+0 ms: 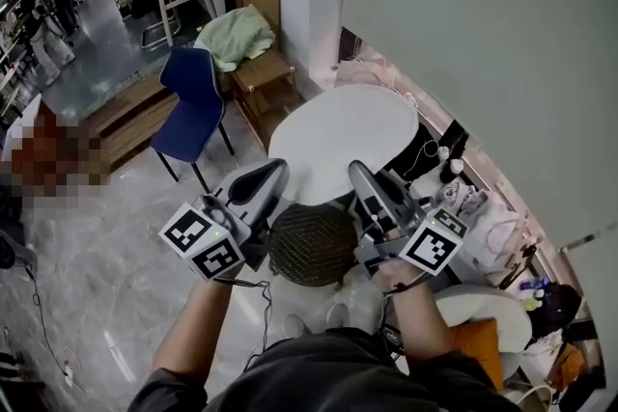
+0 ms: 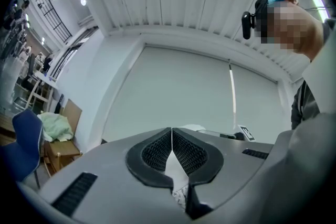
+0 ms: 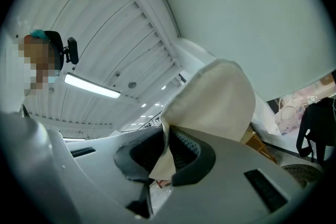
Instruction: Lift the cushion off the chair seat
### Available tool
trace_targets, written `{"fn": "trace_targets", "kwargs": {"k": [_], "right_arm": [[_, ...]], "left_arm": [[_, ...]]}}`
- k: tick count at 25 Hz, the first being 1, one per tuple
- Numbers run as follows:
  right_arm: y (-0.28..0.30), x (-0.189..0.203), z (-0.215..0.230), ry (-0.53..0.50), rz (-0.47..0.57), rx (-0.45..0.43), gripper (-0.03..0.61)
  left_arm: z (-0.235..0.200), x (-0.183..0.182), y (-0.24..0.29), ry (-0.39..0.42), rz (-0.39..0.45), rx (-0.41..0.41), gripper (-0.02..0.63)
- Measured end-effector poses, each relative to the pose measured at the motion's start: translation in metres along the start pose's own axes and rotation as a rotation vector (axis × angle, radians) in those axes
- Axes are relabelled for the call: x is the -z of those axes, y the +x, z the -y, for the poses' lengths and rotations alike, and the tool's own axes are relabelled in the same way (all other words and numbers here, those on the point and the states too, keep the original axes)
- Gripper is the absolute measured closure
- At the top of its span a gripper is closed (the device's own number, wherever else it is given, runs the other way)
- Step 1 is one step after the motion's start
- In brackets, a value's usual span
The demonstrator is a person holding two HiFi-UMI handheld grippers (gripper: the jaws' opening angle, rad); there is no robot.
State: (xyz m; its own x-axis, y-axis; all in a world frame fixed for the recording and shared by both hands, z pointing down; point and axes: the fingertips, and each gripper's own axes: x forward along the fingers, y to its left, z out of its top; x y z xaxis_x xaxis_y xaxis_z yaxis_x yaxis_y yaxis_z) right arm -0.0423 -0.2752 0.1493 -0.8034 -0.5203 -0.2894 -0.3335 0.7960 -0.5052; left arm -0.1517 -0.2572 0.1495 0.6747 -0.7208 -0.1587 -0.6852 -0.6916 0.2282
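In the head view a white, round cushion (image 1: 343, 135) hangs in the air, and both grippers hold it by its near edge. My left gripper (image 1: 280, 169) is shut on the left part of that edge. My right gripper (image 1: 356, 171) is shut on the right part. Below and between them lies the dark woven round chair seat (image 1: 311, 244), bare. In the left gripper view a strip of white cloth (image 2: 174, 166) is pinched between the pads (image 2: 157, 150). In the right gripper view the cream cushion (image 3: 215, 97) rises out of the closed pads (image 3: 181, 148).
A blue chair (image 1: 193, 106) stands to the left on the marble floor. Behind it is a wooden chair (image 1: 261, 77) with a green cloth (image 1: 237, 36). Bags and clutter (image 1: 483, 217) line the wall on the right. An orange cushion (image 1: 478, 343) lies at lower right.
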Motion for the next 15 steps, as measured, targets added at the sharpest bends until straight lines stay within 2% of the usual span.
{"fn": "trace_targets", "kwargs": {"k": [15], "right_arm": [[0.006, -0.012, -0.016, -0.06, 0.015, 0.008, 0.543]], "left_arm": [[-0.007, -0.015, -0.007, -0.002, 0.04, 0.014, 0.603]]}}
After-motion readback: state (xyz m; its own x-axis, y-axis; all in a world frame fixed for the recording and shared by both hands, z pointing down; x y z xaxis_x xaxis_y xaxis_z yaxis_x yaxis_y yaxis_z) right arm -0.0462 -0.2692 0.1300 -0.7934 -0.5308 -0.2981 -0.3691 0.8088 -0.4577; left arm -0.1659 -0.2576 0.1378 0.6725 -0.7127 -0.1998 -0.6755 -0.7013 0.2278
